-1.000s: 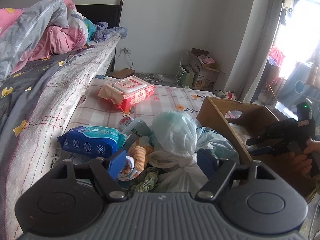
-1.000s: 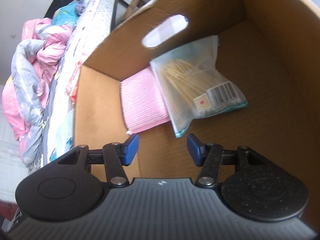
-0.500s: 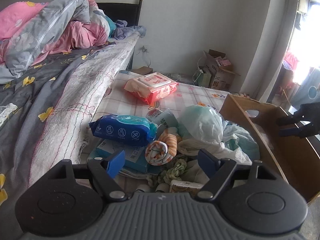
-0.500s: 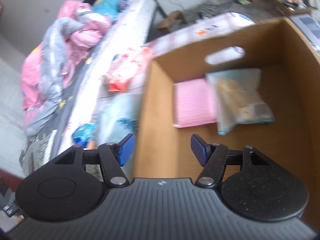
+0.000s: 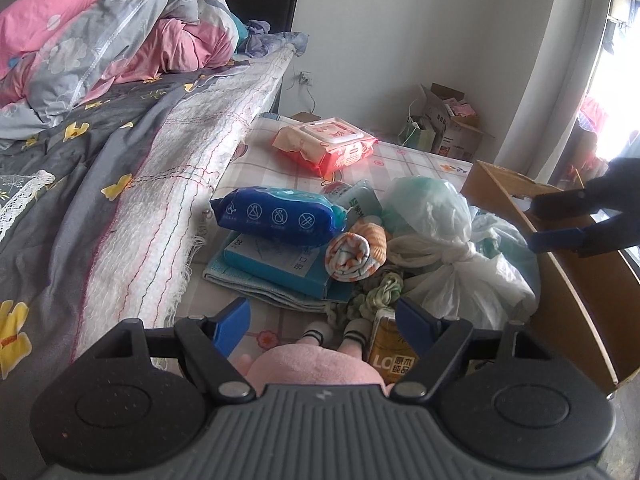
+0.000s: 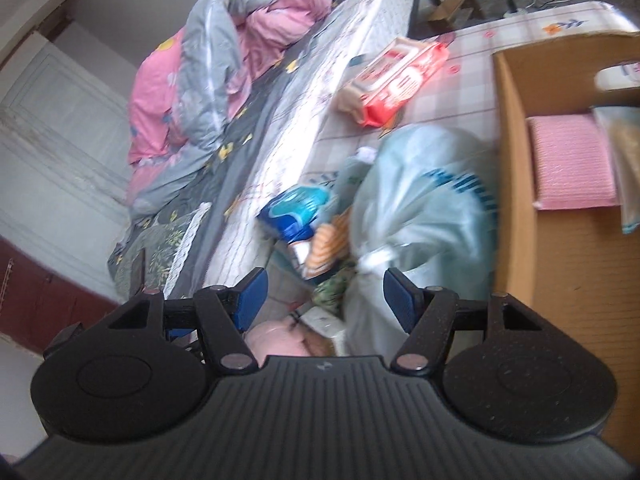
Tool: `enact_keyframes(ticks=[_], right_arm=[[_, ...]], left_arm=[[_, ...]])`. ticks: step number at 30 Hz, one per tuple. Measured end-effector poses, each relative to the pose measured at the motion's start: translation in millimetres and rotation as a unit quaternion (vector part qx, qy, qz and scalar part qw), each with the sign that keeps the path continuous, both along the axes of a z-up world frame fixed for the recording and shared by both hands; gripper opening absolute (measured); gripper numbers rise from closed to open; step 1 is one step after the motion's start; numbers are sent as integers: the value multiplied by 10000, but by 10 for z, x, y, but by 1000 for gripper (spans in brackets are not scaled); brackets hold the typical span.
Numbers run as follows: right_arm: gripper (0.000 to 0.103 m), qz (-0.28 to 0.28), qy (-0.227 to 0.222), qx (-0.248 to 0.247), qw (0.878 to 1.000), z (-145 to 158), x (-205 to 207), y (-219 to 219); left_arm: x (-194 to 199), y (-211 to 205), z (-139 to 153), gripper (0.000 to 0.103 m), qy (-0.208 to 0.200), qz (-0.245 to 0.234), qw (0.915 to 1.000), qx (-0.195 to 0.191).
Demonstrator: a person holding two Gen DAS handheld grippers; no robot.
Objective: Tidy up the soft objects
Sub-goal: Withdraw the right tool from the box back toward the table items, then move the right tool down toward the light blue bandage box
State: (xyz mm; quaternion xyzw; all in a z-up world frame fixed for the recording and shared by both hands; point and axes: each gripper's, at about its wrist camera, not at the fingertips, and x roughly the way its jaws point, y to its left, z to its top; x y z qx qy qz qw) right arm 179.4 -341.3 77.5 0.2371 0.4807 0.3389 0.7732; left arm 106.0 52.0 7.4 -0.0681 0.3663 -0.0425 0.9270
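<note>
A pile of soft things lies on the checked table: a blue wipes pack (image 5: 278, 216), a rolled orange-patterned sock (image 5: 354, 254), a knotted pale plastic bag (image 5: 436, 236) and a pink plush toy (image 5: 316, 368). A red wipes pack (image 5: 326, 148) lies farther back. My left gripper (image 5: 324, 322) is open above the pink plush. My right gripper (image 6: 322, 298) is open over the plastic bag (image 6: 420, 216), left of the cardboard box (image 6: 516, 184); it also shows in the left wrist view (image 5: 560, 220). The box holds a pink cloth (image 6: 568, 160) and a cotton swab bag (image 6: 624, 160).
A bed with a grey sheet (image 5: 80, 168) and a pink and grey quilt (image 5: 112, 28) runs along the table's left side. A yellow-labelled pack (image 5: 390, 354) lies by the plush. Open cartons (image 5: 448, 124) stand on the floor by the far wall.
The right gripper has drawn back out of the box and swung left over the pile. The left gripper has pulled back, so the pink plush now shows between its fingers.
</note>
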Motion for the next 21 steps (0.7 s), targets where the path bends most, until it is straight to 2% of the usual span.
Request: enact_keyframes(ticks=[9, 15, 21], right_arm=[[64, 303, 181, 184, 9992, -118, -33, 463], [62, 775, 254, 229, 9964, -137, 21, 918], [57, 1109, 432, 137, 9928, -178, 286, 1470]], left_arm=[[33, 71, -79, 79, 9, 60, 10000, -2], [100, 155, -152, 70, 60, 148, 9999, -61], [257, 227, -233, 58, 176, 192, 9996, -78]])
